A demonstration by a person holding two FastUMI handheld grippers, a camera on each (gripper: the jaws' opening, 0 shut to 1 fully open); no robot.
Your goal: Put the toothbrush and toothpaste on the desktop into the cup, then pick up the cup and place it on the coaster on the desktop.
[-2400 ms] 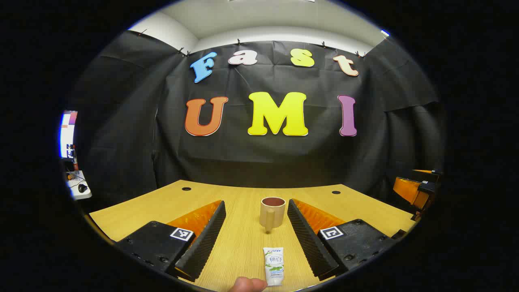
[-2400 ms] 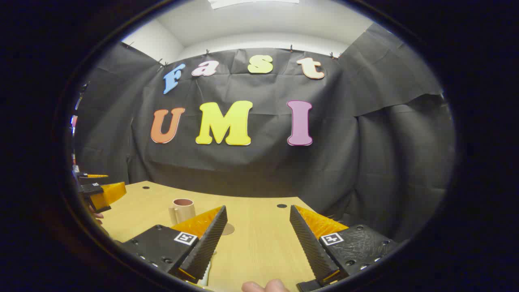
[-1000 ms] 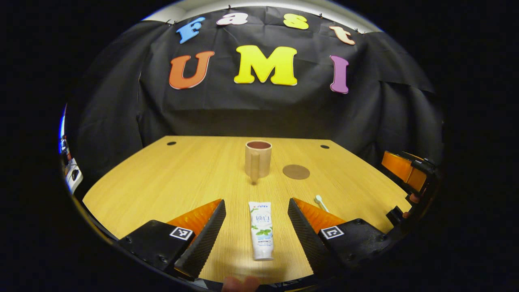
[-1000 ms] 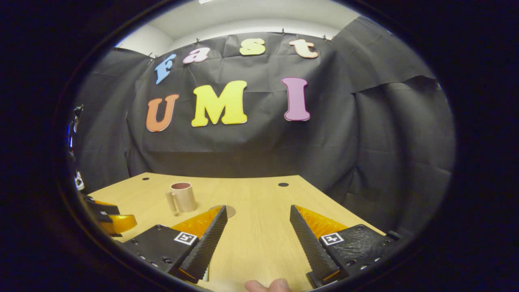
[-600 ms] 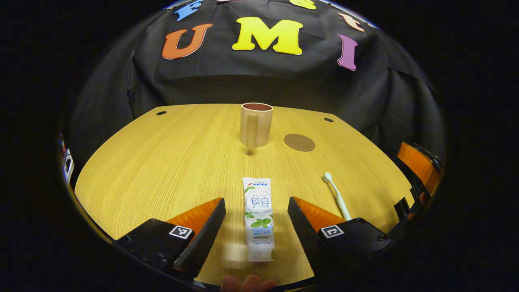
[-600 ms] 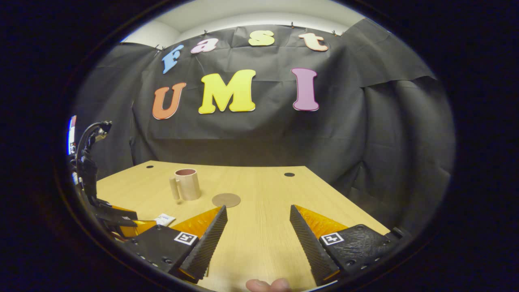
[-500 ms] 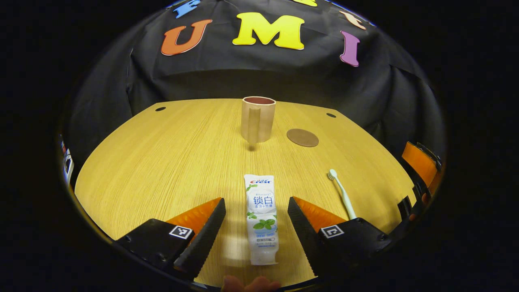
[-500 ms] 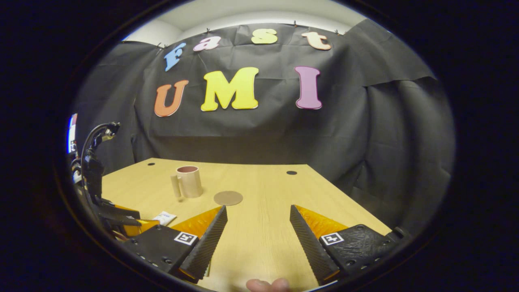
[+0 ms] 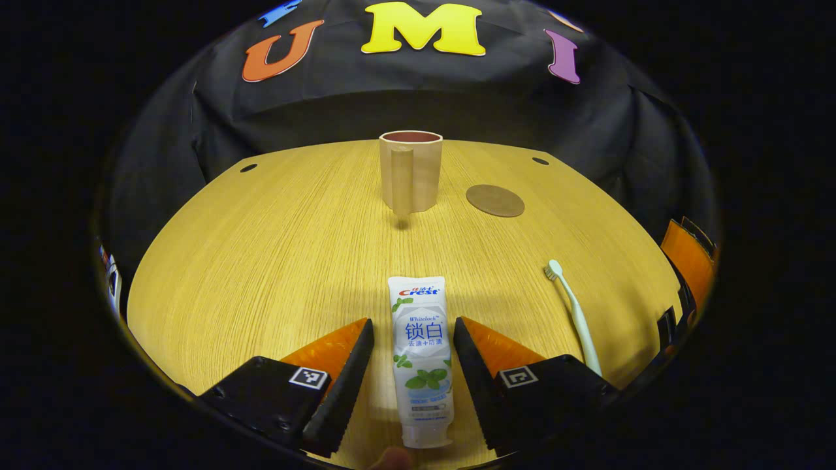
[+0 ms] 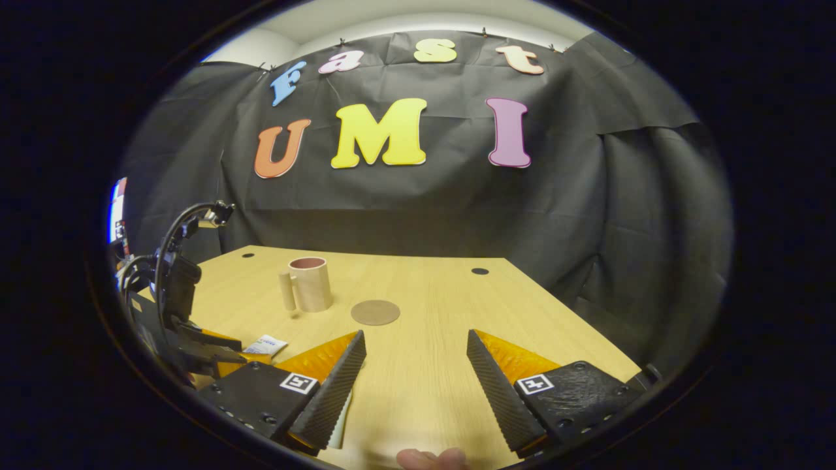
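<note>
- Desktop: light wood, against the black cloth wall. I take the cup as landmark for all places below.
- Left gripper: well in front of the cup, low over the desktop. Fingers apart, one along each side of the toothpaste, a thin gap on each side as far as I can tell; not pinching.
- Right gripper: in front of the cup and off to its right, above bare desktop. Fingers spread wide, nothing between them. A fingertip of the holding hand shows behind it.
- Cup: beige, upright near the far middle of the desktop, handle turned toward the left gripper.
- Toothpaste: white tube lying flat, straight in front of the cup, long axis pointing at it, cap end toward me, between the left gripper's fingers.
- Toothbrush: pale green, flat on the desktop, in front and right of the cup, bristle end nearer the cup; just right of the left gripper.
- Coaster: brown disc, flat, just right of the cup, not touching it.
</note>
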